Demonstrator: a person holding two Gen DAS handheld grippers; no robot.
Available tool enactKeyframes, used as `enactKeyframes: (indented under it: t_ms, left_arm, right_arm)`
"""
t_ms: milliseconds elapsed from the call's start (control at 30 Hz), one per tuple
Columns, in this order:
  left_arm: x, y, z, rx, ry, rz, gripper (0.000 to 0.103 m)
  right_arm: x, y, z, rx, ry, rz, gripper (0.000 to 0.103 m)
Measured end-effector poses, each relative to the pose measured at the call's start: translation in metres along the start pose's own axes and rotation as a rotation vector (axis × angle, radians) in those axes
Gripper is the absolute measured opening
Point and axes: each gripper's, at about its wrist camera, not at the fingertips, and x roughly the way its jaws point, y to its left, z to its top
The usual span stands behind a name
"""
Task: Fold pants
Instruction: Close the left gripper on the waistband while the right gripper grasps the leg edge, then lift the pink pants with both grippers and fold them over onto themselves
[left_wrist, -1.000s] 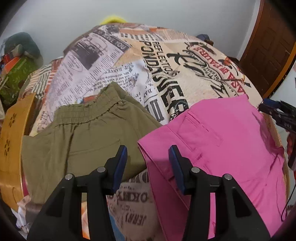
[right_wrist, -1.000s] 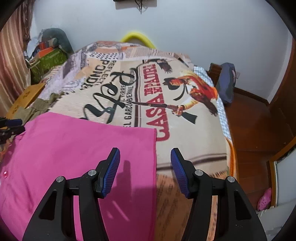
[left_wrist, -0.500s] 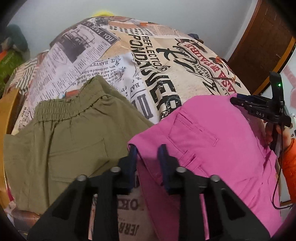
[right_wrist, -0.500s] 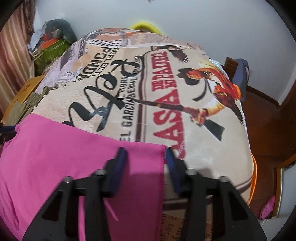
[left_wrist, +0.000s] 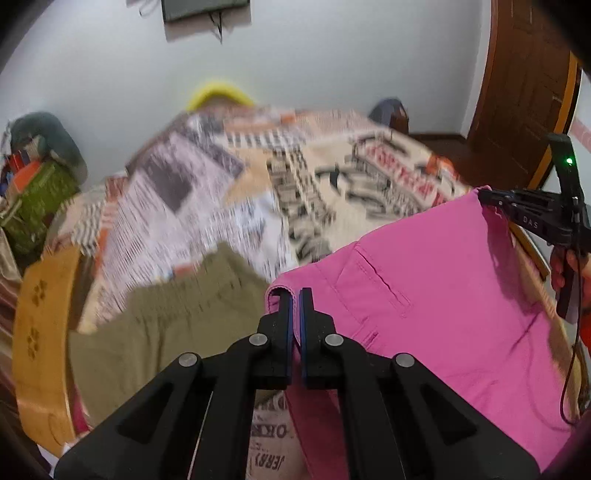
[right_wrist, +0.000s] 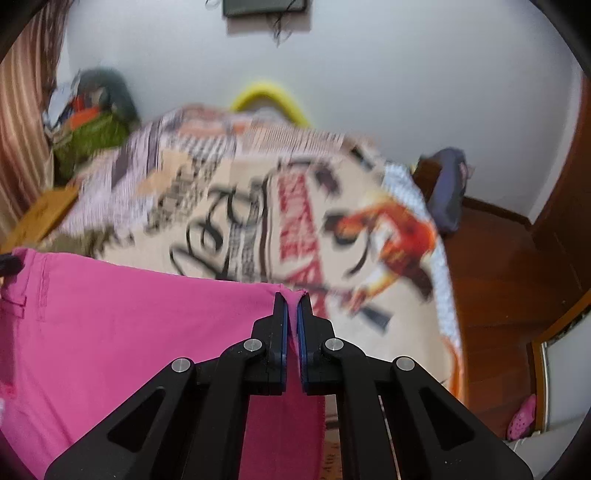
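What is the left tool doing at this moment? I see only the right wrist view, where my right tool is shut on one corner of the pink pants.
Observer: The left tool is shut on the waistband corner of the pink pants.
Operator: And what is the blurred olive strip at my left edge?
Observer: It is a pair of olive pants, lying on the bed cover to the left of the pink waistband.
Operator: How does my right tool look from that side?
Observer: The right tool pinches the far corner, and the pants' upper edge runs almost straight between the two tools.
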Motion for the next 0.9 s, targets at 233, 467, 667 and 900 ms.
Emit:
enactKeyframes:
  t_ms: [233, 467, 667, 900]
  left_arm:
    - [-0.052, -0.014, 0.019, 0.011, -0.084, 0.000, 0.002]
    - [-0.098, -0.032, -0.007, 0.059, -0.095, 0.014, 0.002]
    - [-0.129, -0.044, -0.046, 0.063, -0.093, 0.010, 0.002]
    - [-0.153, -0.053, -0.100, 0.051, -0.078, -0.006, 0.002]
  right_arm:
    - [-0.067, -0.001, 0.021, 0.017, -0.094, 0.001, 0.004]
    - [-0.125, 0.001, -0.001, 0.035, -0.128, 0.036, 0.004]
    - [-0.162, 0.006, -0.041, 0.077, -0.130, 0.076, 0.004]
    - [-0.195, 0.019, -0.091, 0.063, -0.105, 0.089, 0.004]
